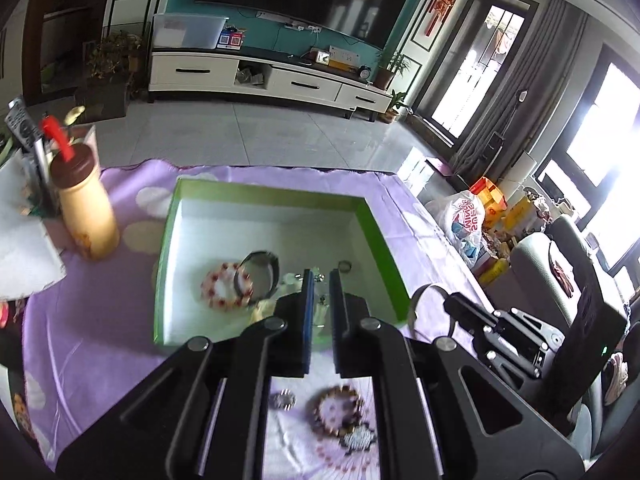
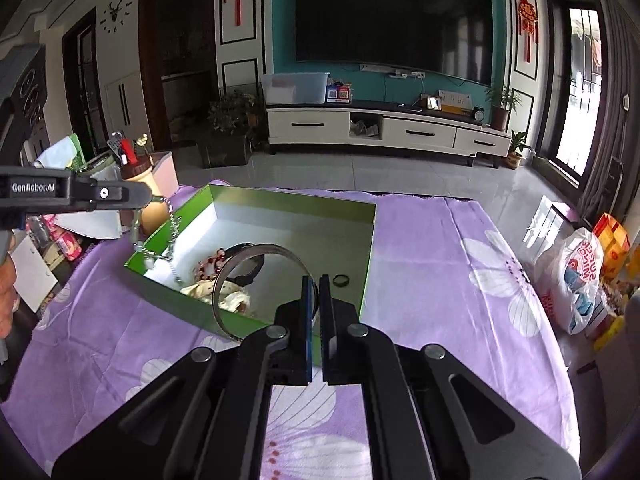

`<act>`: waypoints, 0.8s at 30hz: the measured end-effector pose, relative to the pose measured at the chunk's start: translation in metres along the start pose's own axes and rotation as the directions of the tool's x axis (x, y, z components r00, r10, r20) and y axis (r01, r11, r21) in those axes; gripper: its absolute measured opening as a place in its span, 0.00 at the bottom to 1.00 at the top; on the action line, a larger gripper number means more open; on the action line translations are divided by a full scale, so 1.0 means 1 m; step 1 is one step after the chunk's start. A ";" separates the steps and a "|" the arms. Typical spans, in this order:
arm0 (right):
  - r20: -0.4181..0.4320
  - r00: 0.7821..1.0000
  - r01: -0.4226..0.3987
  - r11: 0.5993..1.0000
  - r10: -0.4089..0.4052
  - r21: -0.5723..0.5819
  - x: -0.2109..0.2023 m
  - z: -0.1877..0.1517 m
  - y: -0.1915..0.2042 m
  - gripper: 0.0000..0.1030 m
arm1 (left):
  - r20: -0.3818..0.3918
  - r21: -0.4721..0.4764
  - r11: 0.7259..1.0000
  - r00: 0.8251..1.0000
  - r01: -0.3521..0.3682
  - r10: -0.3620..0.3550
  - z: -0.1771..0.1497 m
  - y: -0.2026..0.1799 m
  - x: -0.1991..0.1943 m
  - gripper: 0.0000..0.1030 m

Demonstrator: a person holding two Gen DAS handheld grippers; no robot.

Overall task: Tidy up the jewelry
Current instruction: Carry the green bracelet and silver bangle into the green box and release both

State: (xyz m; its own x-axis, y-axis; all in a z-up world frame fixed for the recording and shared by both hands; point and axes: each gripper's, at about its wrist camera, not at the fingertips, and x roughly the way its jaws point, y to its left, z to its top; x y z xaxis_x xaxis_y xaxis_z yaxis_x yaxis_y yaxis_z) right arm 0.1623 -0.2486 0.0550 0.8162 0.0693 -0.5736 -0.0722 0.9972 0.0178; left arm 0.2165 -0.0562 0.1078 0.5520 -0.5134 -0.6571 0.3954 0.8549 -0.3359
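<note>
Left wrist view: left gripper (image 1: 320,276) at frame centre, above the box (image 1: 374,216), jaws nearly closed on a chain (image 1: 321,300) (partly hidden). Red bead bracelet (image 1: 226,286) and dark bangle (image 1: 260,276) lie inside the box, left of centre. Wood bead bracelet (image 1: 338,404) on the cloth (image 1: 100,320), bottom centre.

Right wrist view: right gripper (image 2: 319,286) at centre, jaws pinched on a silver bangle (image 2: 224,280), held over the box's near wall. Small ring (image 2: 341,280) on the box floor, just right. Chain hangs from the left gripper, frame left.

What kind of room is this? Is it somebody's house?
Most likely a home living room: a big television hangs above a low white cabinet, with potted plants nearby and red knot ornaments on the wall.
</note>
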 end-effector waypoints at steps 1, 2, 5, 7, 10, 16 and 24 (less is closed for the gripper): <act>-0.007 1.000 0.007 1.000 -0.007 -0.005 0.006 0.003 -0.001 0.03 | -0.004 0.001 1.000 1.000 -0.002 0.002 0.004 -0.002 0.006 0.07; -0.012 1.000 0.011 1.000 -0.011 -0.007 0.010 0.005 -0.002 0.03 | -0.010 0.002 1.000 1.000 -0.005 0.005 0.008 -0.004 0.014 0.07; -0.036 0.999 0.024 1.000 -0.025 -0.012 0.029 0.012 -0.007 0.03 | -0.035 0.007 1.000 0.999 -0.018 0.018 0.015 -0.008 0.035 0.07; -0.050 0.998 0.029 1.000 -0.029 -0.013 0.040 0.015 -0.010 0.03 | -0.058 0.014 0.999 0.998 -0.030 0.030 0.019 -0.009 0.052 0.07; -0.076 0.996 0.038 0.999 -0.039 -0.009 0.059 0.019 -0.015 0.03 | -0.095 -0.005 1.000 0.995 -0.030 0.029 0.021 -0.007 0.076 0.07; -0.125 0.989 0.075 0.997 -0.078 -0.033 0.090 0.021 -0.019 0.03 | -0.153 -0.041 0.999 0.988 -0.025 0.019 0.022 0.000 0.115 0.07; -0.167 0.981 0.081 0.993 -0.095 -0.090 0.112 0.019 -0.010 0.03 | -0.193 0.008 0.998 0.980 -0.055 0.055 0.017 -0.004 0.145 0.07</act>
State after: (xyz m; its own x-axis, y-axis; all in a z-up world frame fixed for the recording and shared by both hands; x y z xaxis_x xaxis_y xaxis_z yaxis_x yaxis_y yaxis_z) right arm 0.2647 -0.2504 0.0061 0.7122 -0.0311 -0.7013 -0.0576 0.9931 -0.1025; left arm 0.3072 -0.1353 0.0250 0.4205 -0.4413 -0.7927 0.3703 0.8811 -0.2941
